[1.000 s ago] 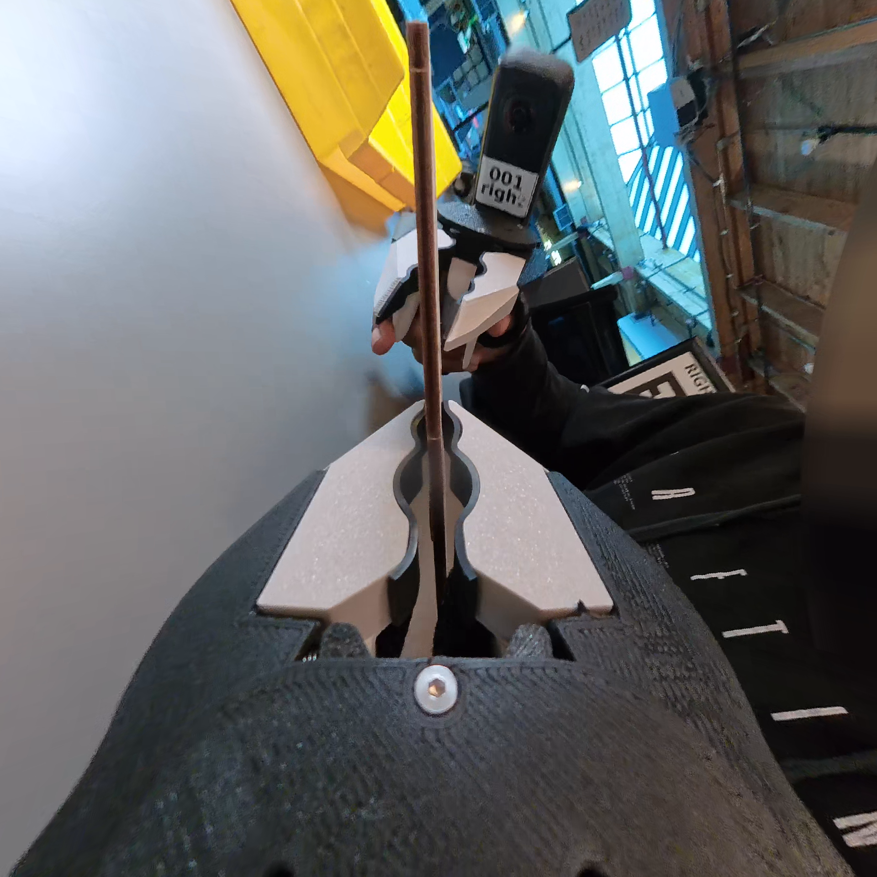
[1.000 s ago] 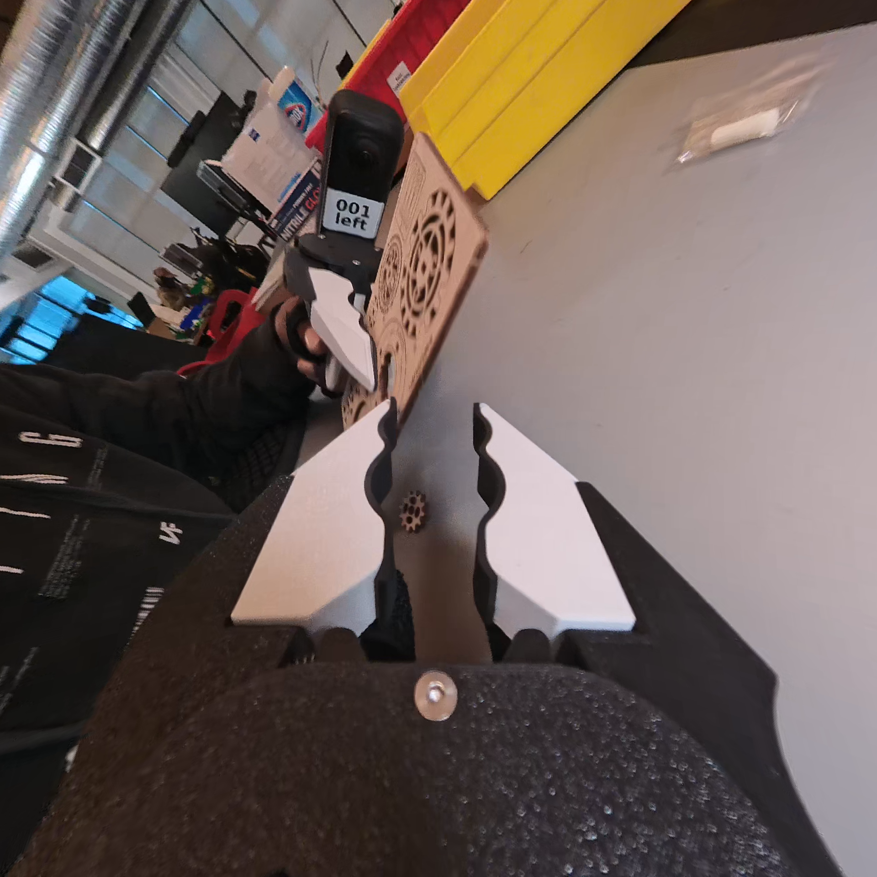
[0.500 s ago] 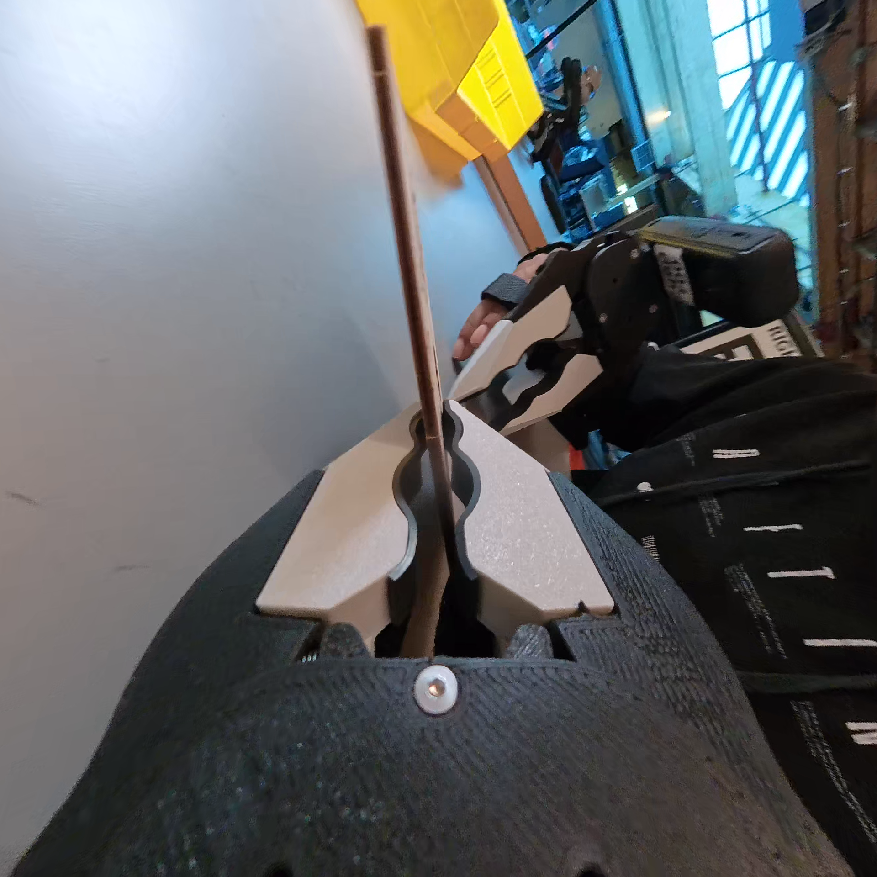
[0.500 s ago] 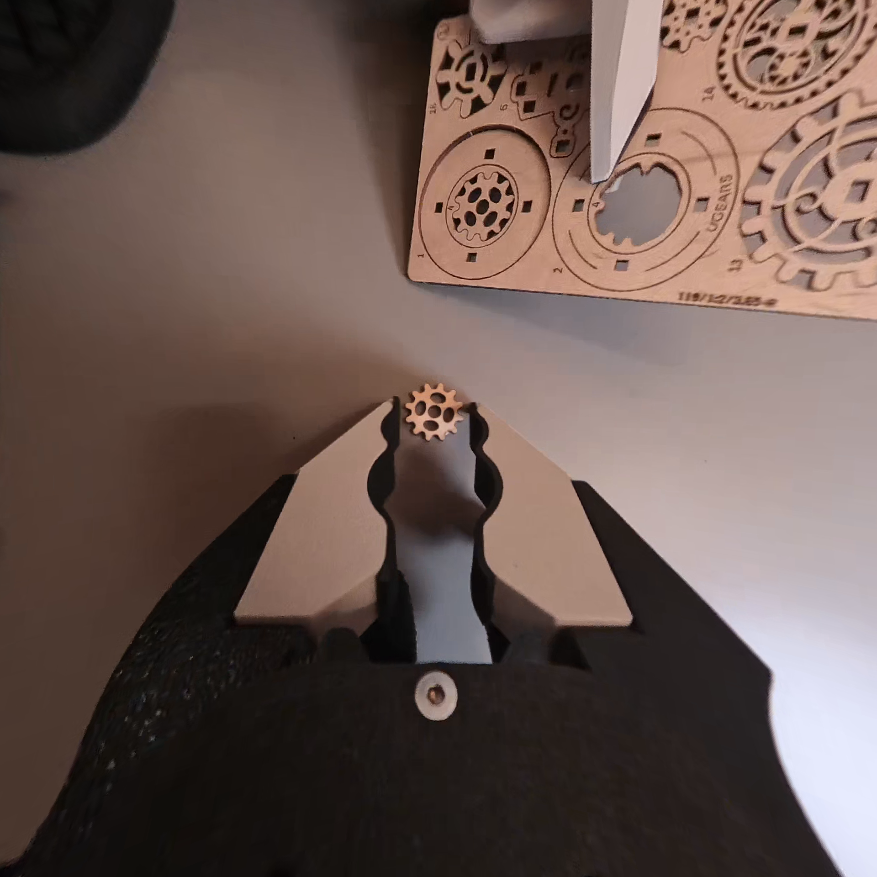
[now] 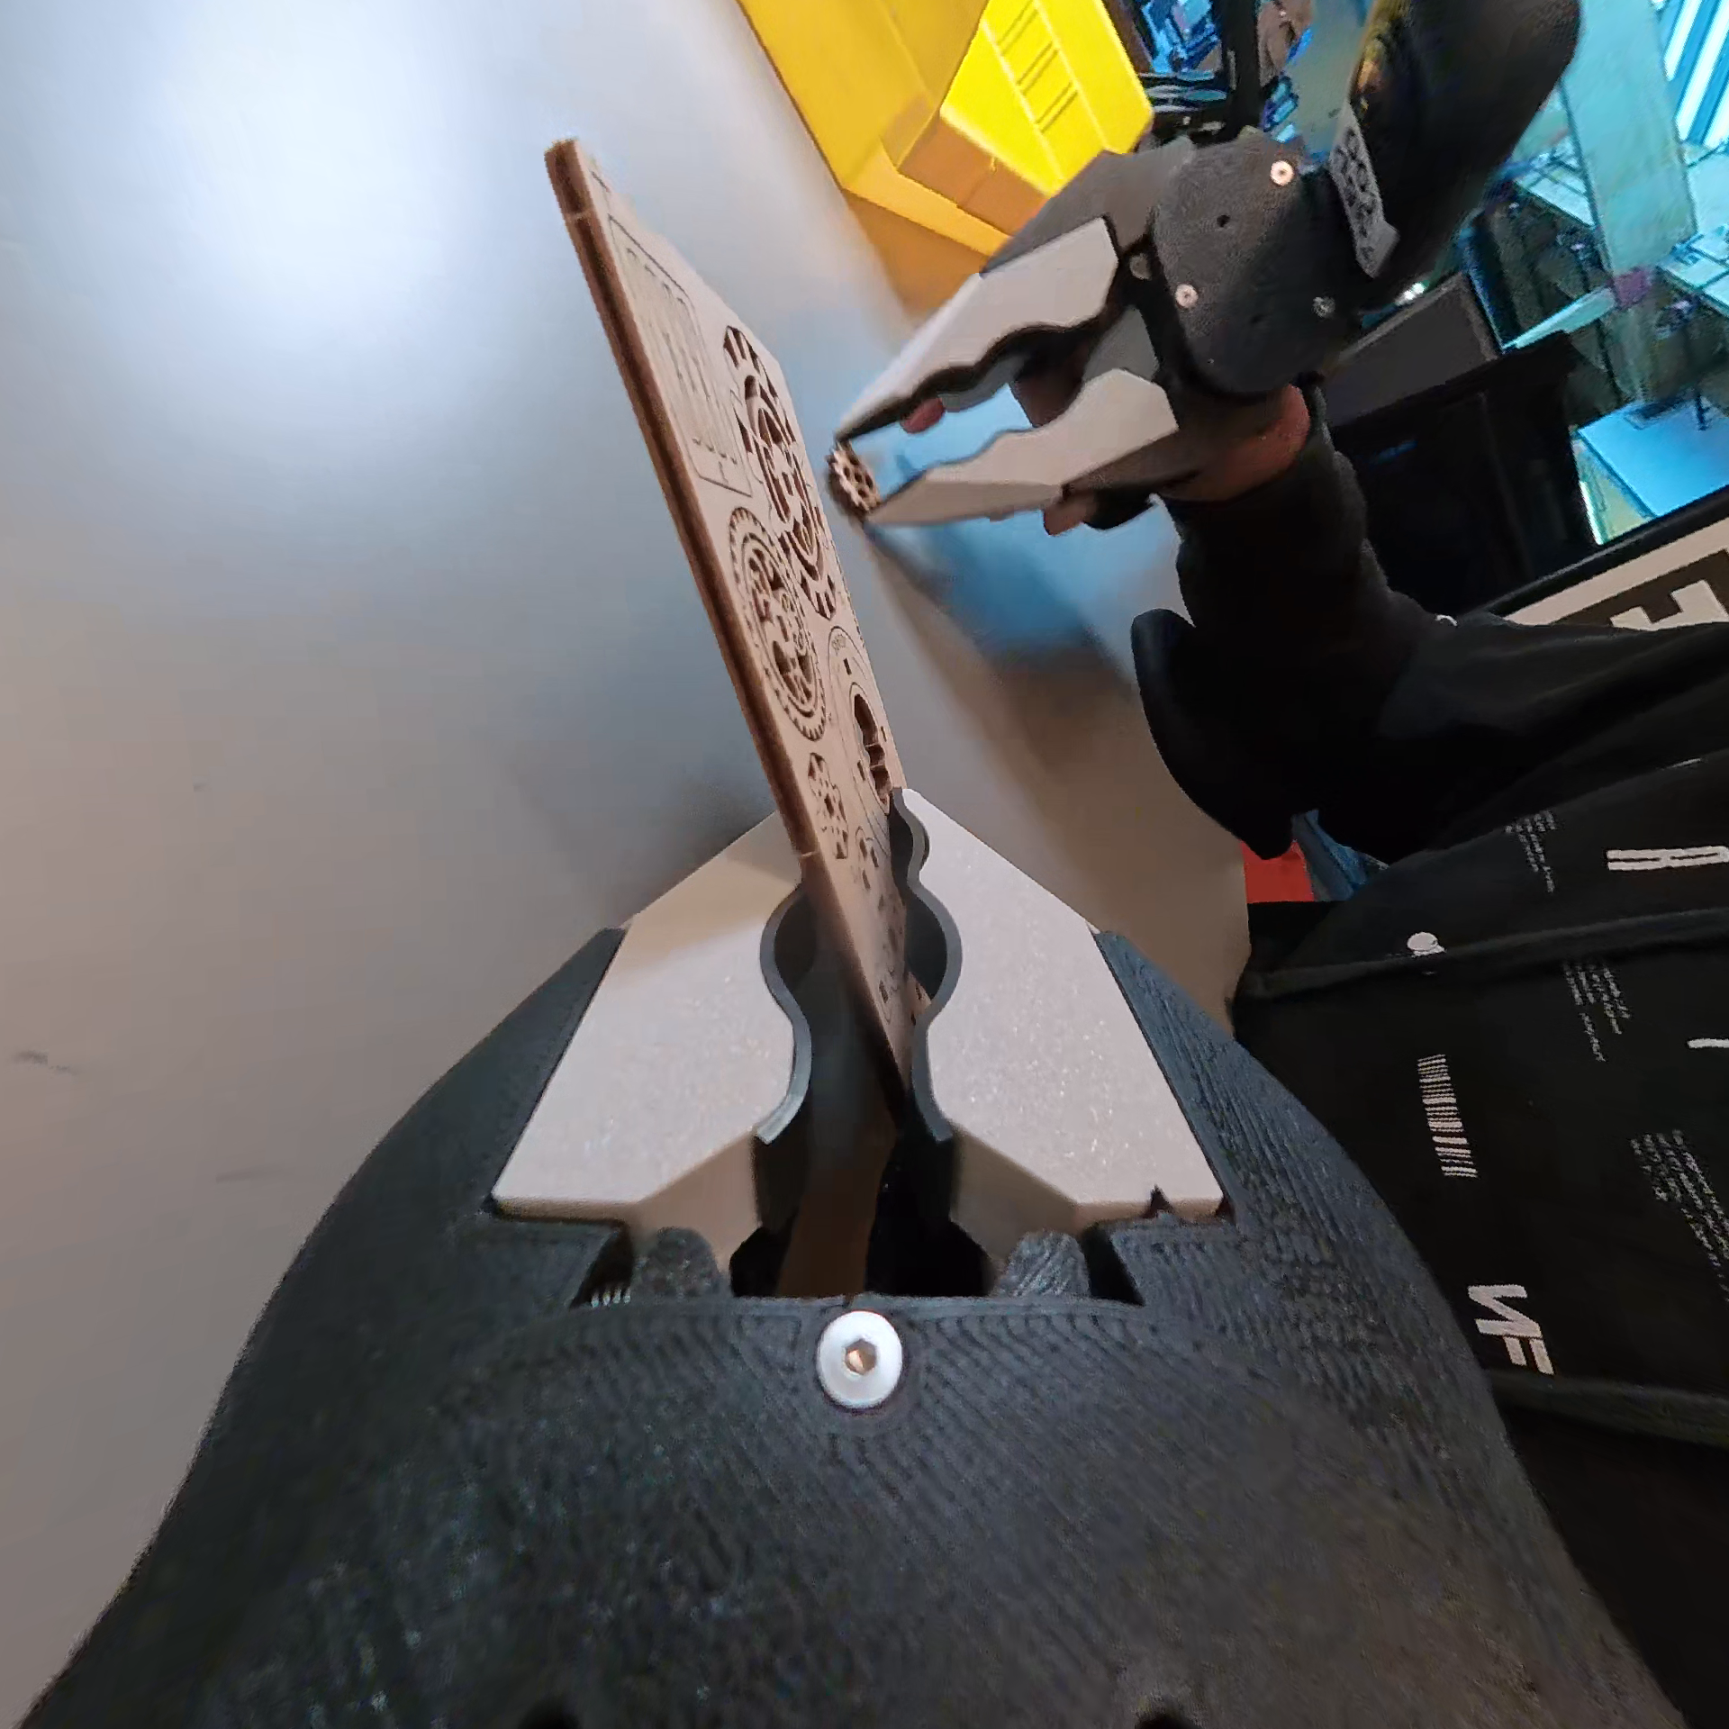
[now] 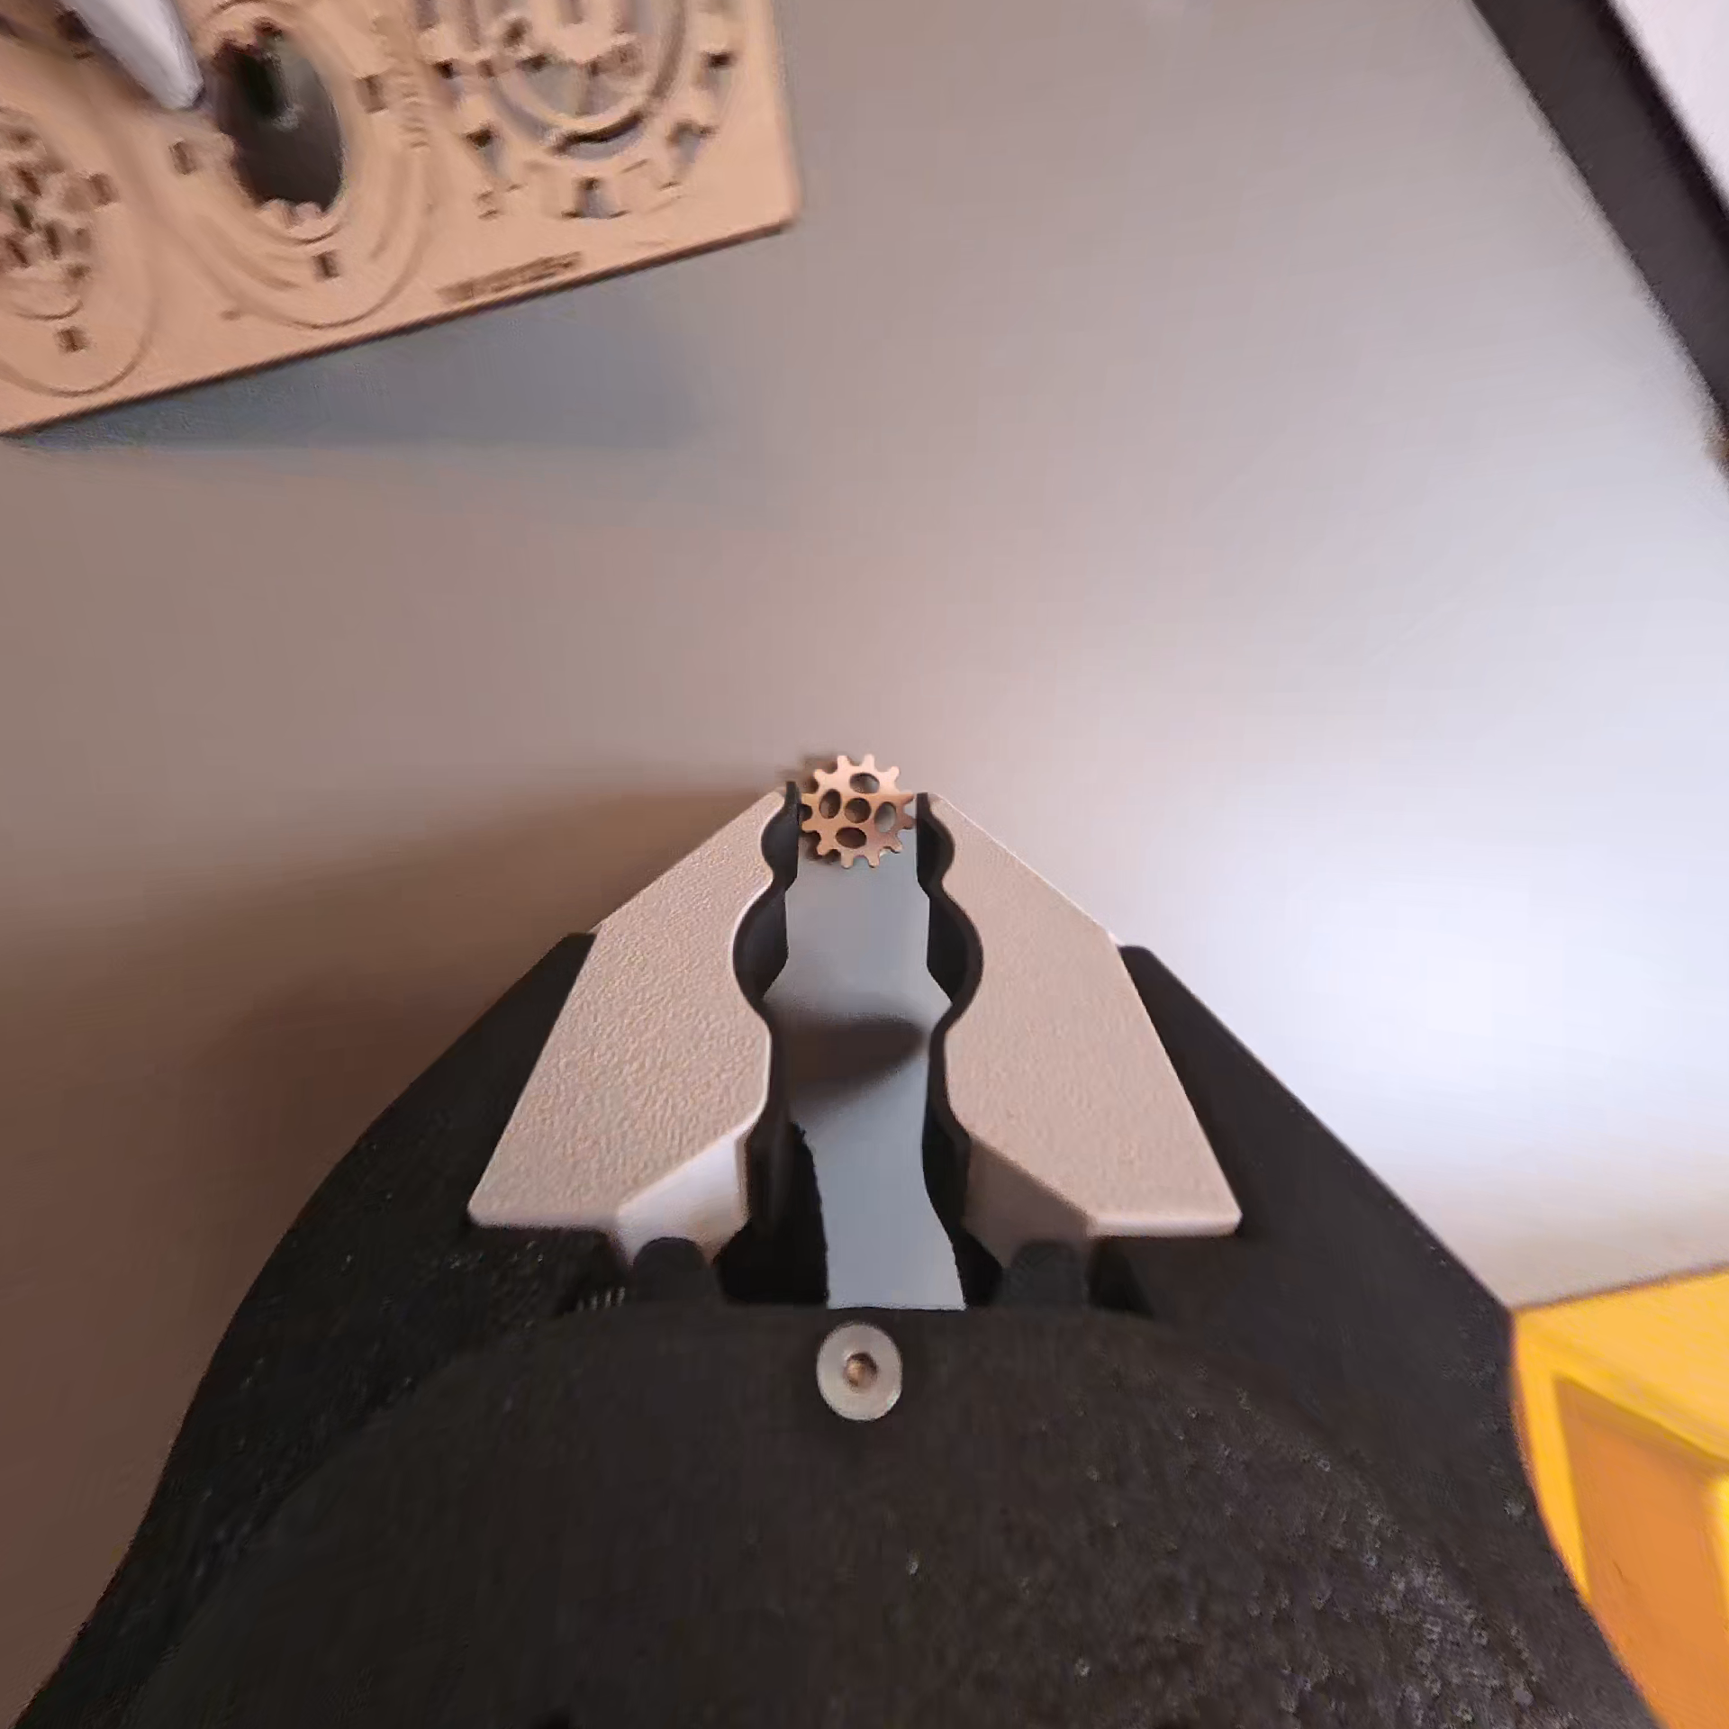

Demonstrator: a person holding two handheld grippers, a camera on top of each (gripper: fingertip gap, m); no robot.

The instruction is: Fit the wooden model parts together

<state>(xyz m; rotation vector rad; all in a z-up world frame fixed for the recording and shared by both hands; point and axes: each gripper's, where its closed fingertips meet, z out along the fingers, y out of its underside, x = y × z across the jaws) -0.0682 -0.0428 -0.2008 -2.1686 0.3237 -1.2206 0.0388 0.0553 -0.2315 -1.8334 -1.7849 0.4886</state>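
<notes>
**A tiny gear pinched at the very tips**

My right gripper [image 6: 859, 812] is clamped on a small wooden gear [image 6: 856, 812], caught only by its teeth right at the fingertips, above the grey bench [image 6: 1216, 561]. My left gripper [image 5: 861, 945] is closed on the wooden parts sheet [image 5: 748, 524], holding it up on edge by its lower end, with the gear just beside the sheet's face in the left wrist view. One round socket in the sheet [image 6: 281, 140] is already empty.

The risk I judge greatest is the gear popping out: the hold is shallow and on teeth, so any sideways push when I press it against another part could flick it away. The sheet is thin, so a hard push could flex it or twist it in my left grip. A yellow bin [image 5: 1010, 103] sits well clear.
</notes>
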